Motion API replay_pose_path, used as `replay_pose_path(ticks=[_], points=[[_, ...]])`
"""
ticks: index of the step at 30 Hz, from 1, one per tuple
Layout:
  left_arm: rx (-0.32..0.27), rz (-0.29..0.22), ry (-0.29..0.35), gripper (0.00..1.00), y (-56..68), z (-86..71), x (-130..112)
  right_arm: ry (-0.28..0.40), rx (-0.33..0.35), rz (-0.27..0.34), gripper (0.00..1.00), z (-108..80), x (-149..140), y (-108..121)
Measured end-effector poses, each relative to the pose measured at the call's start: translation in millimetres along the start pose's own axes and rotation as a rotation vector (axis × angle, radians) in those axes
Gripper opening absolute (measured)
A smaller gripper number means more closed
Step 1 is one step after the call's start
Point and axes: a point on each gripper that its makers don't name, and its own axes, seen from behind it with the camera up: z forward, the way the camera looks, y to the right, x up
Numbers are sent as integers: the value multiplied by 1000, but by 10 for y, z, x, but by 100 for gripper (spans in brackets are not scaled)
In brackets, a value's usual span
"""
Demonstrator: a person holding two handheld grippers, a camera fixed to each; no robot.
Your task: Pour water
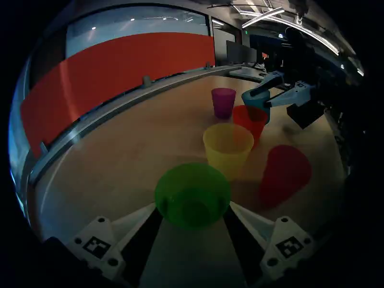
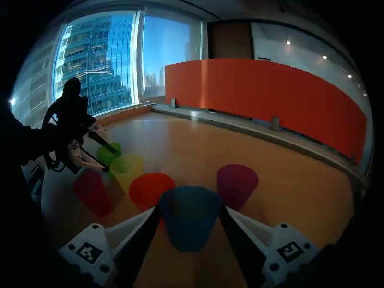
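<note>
Right up close in the left gripper view, the left gripper [image 1: 193, 207] pinches a green translucent plastic cup [image 1: 193, 192], one white finger pressed against each side of its wall. The cup is upright at 6 o'clock, its round mouth open. Just beyond it, toward 12 o'clock on the pale wooden tabletop [image 1: 120, 158], stands a yellow translucent plastic cup [image 1: 228, 146]. A dark red plastic cup [image 1: 284, 175] sits at the yellow cup's 4 o'clock; whether it stands mouth up I cannot tell. Next in line comes an orange-red translucent plastic cup [image 1: 249, 120], its lower part hidden behind the yellow one's far rim. A purple translucent plastic cup [image 1: 223, 102] is at its 11 o'clock. Farthest, at 1 o'clock, the right gripper [image 1: 258, 98] clamps a blue translucent plastic cup [image 1: 253, 101] from both sides. In the right gripper view that blue cup is upright at 6 o'clock between the fingers, tapering toward its base, with the purple cup at its 1 o'clock and the orange-red one at its 11 o'clock. Whether any cup holds water is too dim to tell. An orange wall panel [image 1: 120, 72] runs behind the table's far edge.
</note>
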Motion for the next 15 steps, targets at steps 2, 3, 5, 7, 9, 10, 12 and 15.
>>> replay_pose_path(ticks=[2, 3, 5, 7, 9, 10, 12, 15], points=[[-2, -7, -5, 82, -7, -1, -18, -1, -1, 0, 90, 1, -9, 1], [-3, -10, -9, 82, -10, 1, -30, -1, -2, 1, 90, 2, -13, 1], [-4, -11, -23, 82, -14, 10, -74, 0, -5, 3, 90, 2, -18, 5], [-2, -10, -35, 82, -19, 21, -114, -1, -8, 6, 90, 3, -29, 11], [0, -9, -43, 82, -23, 31, -148, -2, -11, 10, 90, 5, -47, 19], [-1, -11, -41, 82, -24, 30, -143, -4, -12, 12, 90, 6, -58, 21], [-2, -17, -36, 82, -26, 26, -131, -7, -14, 14, 90, 9, -81, 24], [-8, -25, -31, 82, -26, 7, -107, -13, -15, 15, 90, 15, -118, 24]])
